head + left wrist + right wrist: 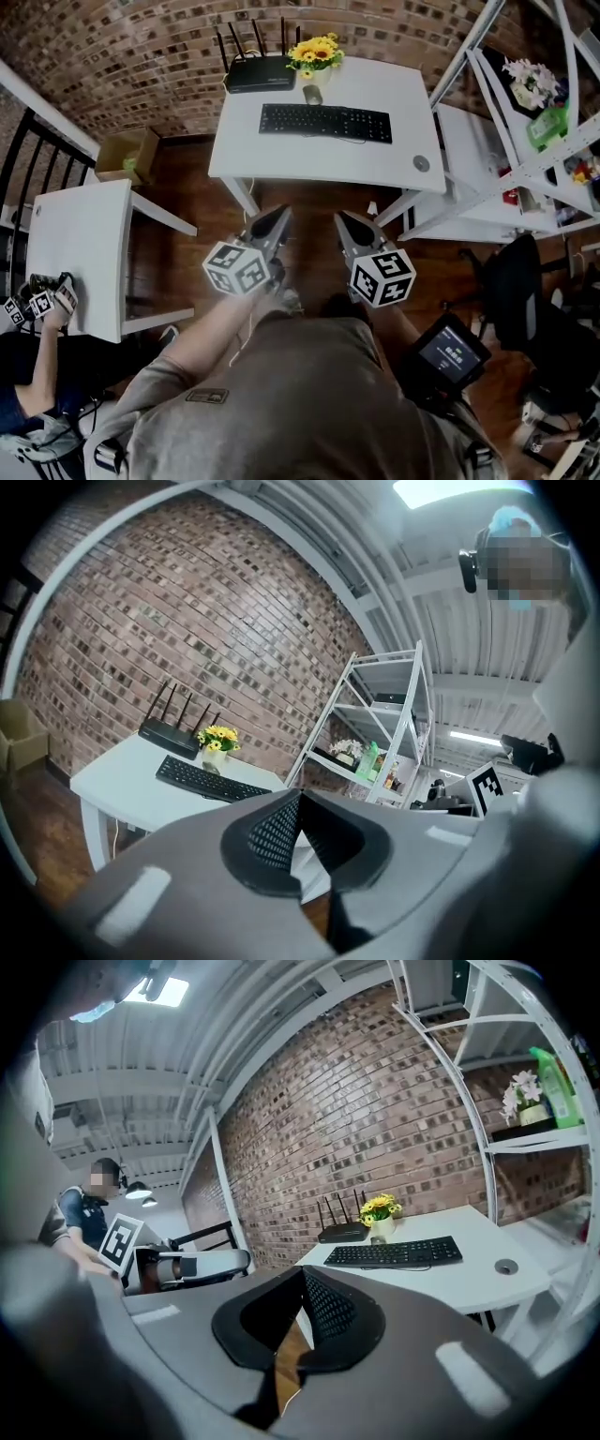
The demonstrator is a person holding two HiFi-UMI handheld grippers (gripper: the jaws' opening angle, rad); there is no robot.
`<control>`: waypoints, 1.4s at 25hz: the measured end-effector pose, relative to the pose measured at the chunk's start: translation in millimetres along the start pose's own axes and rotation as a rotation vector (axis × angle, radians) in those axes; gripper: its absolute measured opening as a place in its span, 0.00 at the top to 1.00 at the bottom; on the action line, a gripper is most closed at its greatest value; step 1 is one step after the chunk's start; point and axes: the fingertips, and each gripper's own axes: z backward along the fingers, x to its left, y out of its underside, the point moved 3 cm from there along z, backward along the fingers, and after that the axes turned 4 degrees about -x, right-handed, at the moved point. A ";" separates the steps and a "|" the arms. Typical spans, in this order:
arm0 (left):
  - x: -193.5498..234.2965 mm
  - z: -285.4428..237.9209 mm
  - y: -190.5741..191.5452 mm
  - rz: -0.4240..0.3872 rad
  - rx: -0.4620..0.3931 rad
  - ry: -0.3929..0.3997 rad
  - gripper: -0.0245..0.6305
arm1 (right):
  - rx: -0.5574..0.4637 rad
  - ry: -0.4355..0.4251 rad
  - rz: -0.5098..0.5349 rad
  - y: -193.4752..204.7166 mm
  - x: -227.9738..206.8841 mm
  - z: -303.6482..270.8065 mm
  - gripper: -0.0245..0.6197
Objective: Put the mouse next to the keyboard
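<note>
1. The person holds the left gripper point(277, 220) and the right gripper point(345, 222) side by side at waist height, both aimed towards 12 o'clock at the white desk point(281, 155). This reads as an approach, with nothing reached yet.
2. Each gripper's own view shows its jaws pressed together at the tips with nothing between them. Carrying them closed and empty makes sense here, since the task's object is well out of reach.
3. The mouse point(312, 94) lies on the far side of the desk, at about 12 o'clock from the keyboard point(325, 123) and just in front of the vase of yellow flowers point(316, 52). It sits behind the keyboard, not beside it, so the task looks undone.
4. The keyboard lies parallel to the desk's near edge, leaving bare surface at its 3 o'clock and 9 o'clock ends. Either end could plausibly take the mouse.
5. The router point(260, 73) stands at the keyboard's 10 o'clock against the brick wall, out of the working area.
6. Counted, there is one mouse, one keyboard, one router and one vase of flowers on the desk. There are two grippers, each with one marker cube.
7. Off the desk there is one cardboard box point(127, 155) on the floor at 10 o'clock and one second white table point(80, 244) at 9 o'clock.
</note>
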 end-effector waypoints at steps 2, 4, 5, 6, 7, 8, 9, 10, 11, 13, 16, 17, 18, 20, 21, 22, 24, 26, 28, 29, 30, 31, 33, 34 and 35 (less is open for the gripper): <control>9.1 -7.4 -3.5 0.008 0.005 -0.001 0.96 | 0.006 0.000 0.004 -3.6 -3.7 -11.6 0.95; 16.8 -17.9 -6.3 0.012 0.009 -0.003 0.96 | 0.010 0.001 0.007 -7.5 -11.0 -22.6 0.95; 21.0 -24.7 -7.7 0.015 0.011 -0.007 0.96 | 0.011 0.003 0.005 -10.0 -16.4 -28.4 0.95; 25.3 -31.9 -9.0 0.017 0.013 -0.013 0.96 | 0.011 0.002 0.002 -12.4 -22.4 -34.4 0.95; 29.4 -39.1 -10.0 0.018 0.014 -0.020 0.96 | 0.012 0.000 0.000 -14.5 -28.7 -40.3 0.95; 33.5 -46.7 -10.9 0.017 0.015 -0.029 0.96 | 0.013 -0.004 -0.001 -16.3 -35.6 -46.3 0.95; 37.7 -55.1 -11.9 0.014 0.015 -0.039 0.96 | 0.013 -0.009 -0.002 -18.3 -43.3 -52.4 0.95; 41.8 -64.2 -13.2 0.011 0.014 -0.050 0.96 | 0.011 -0.015 -0.004 -21.0 -51.9 -58.8 0.95; 45.8 -74.0 -15.0 0.008 0.012 -0.063 0.96 | 0.009 -0.022 -0.006 -24.0 -60.8 -65.5 0.95; 53.5 -94.4 -19.3 -0.001 0.008 -0.090 0.96 | 0.011 -0.040 -0.009 -30.6 -79.7 -79.8 0.95; 63.8 -130.3 -27.8 -0.015 0.003 -0.131 0.96 | 0.013 -0.066 -0.016 -46.3 -113.1 -101.4 0.95; 67.1 -143.5 -31.3 -0.019 -0.001 -0.143 0.96 | 0.011 -0.073 -0.015 -53.0 -125.2 -108.4 0.95; 70.5 -156.6 -34.8 -0.024 -0.006 -0.155 0.96 | 0.011 -0.080 -0.013 -59.3 -137.0 -115.3 0.95; 77.0 -178.9 -40.5 -0.026 -0.020 -0.181 0.96 | 0.015 -0.095 -0.009 -68.8 -158.0 -128.4 0.95; 79.7 -186.8 -42.3 -0.025 -0.025 -0.196 0.96 | 0.020 -0.103 -0.010 -71.5 -166.1 -134.0 0.95; 82.0 -192.6 -43.1 -0.021 -0.029 -0.210 0.96 | 0.027 -0.113 -0.013 -72.7 -172.7 -139.1 0.95; 87.7 -201.2 -43.3 -0.010 -0.036 -0.236 0.96 | 0.041 -0.130 -0.016 -73.1 -183.3 -150.0 0.95; 95.9 -209.1 -44.0 0.000 -0.038 -0.255 0.96 | 0.052 -0.136 -0.020 -73.4 -192.7 -162.4 0.95; 105.9 -215.2 -45.4 0.005 -0.034 -0.268 0.96 | 0.062 -0.135 -0.025 -74.0 -199.1 -174.7 0.95; 111.5 -217.9 -46.3 0.008 -0.031 -0.273 0.96 | 0.068 -0.134 -0.026 -73.9 -201.6 -181.1 0.95; 117.7 -220.7 -47.0 0.013 -0.029 -0.276 0.96 | 0.076 -0.132 -0.026 -73.4 -204.0 -187.8 0.95; 124.5 -223.6 -47.5 0.018 -0.026 -0.277 0.96 | 0.085 -0.127 -0.024 -72.8 -206.4 -195.0 0.95; 141.4 -229.6 -49.1 0.031 -0.019 -0.273 0.96 | 0.099 -0.111 -0.020 -72.5 -210.2 -212.3 0.95; 151.4 -232.6 -50.7 0.036 -0.013 -0.269 0.96 | 0.104 -0.100 -0.018 -72.8 -211.4 -222.3 0.95; 161.7 -236.0 -52.7 0.040 -0.007 -0.263 0.96 | 0.108 -0.087 -0.016 -73.0 -212.4 -232.5 0.95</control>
